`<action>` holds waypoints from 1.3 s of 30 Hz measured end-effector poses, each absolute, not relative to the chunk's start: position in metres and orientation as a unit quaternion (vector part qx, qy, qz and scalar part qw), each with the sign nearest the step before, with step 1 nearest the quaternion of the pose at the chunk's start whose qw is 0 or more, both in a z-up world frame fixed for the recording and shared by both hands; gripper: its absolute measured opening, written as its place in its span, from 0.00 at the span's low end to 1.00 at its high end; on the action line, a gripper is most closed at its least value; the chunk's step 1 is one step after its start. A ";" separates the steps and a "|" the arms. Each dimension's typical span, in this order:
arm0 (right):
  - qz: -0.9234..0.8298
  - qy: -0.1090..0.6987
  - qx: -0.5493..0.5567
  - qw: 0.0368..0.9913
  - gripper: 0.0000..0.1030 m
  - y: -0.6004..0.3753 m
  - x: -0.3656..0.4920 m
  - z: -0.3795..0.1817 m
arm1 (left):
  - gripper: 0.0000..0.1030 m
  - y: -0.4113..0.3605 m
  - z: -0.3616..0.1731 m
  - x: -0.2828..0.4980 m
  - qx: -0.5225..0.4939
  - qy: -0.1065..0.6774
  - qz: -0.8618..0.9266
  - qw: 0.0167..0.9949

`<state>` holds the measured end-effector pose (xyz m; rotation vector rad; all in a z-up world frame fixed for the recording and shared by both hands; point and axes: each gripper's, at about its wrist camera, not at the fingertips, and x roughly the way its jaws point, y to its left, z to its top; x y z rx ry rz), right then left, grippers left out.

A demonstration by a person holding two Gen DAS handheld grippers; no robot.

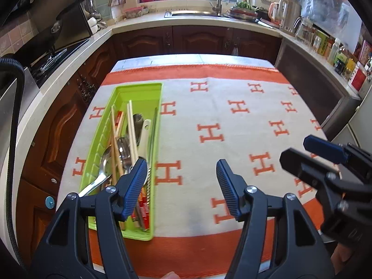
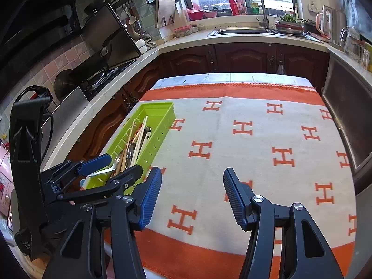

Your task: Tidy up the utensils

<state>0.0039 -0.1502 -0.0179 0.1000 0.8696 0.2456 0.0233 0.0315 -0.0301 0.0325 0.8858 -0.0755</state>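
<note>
A green utensil tray (image 1: 148,88) lies lengthwise on the left of the table; it also shows in the right wrist view (image 2: 162,127). It holds wooden chopsticks (image 1: 131,125), metal spoons (image 1: 104,165), a white-handled utensil (image 1: 144,137) and red-patterned chopsticks (image 1: 143,205). My left gripper (image 1: 181,174) is open and empty, its left finger over the tray's near end. My right gripper (image 2: 191,186) is open and empty over the bare cloth, to the right of the tray. The right gripper also shows in the left wrist view (image 1: 300,151).
The table is covered by a white cloth with orange H marks and an orange border (image 1: 209,69). Dark wooden cabinets and a pale counter surround the table; a stove (image 2: 104,79) is at left, a sink (image 2: 241,31) at the back, bottles (image 1: 334,51) at right.
</note>
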 end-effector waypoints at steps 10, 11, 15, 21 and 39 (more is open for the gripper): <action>0.077 0.380 0.050 0.920 0.68 -0.179 -0.023 0.009 | 0.68 0.010 -0.004 0.013 0.012 0.393 -0.027 0.919; 0.074 0.376 0.051 0.922 0.68 -0.181 -0.025 0.011 | 0.68 0.009 -0.002 0.012 0.013 0.389 -0.024 0.921; 0.066 0.368 0.058 0.926 0.69 -0.188 -0.032 0.014 | 0.68 0.003 0.005 0.007 0.014 0.377 -0.013 0.926; 0.062 0.363 0.063 0.927 0.69 -0.195 -0.037 0.016 | 0.68 -0.001 0.012 0.000 0.020 0.361 -0.001 0.932; 0.060 0.372 0.062 0.924 0.69 -0.198 -0.033 0.010 | 0.68 0.004 -0.001 0.008 -0.004 0.377 0.000 0.926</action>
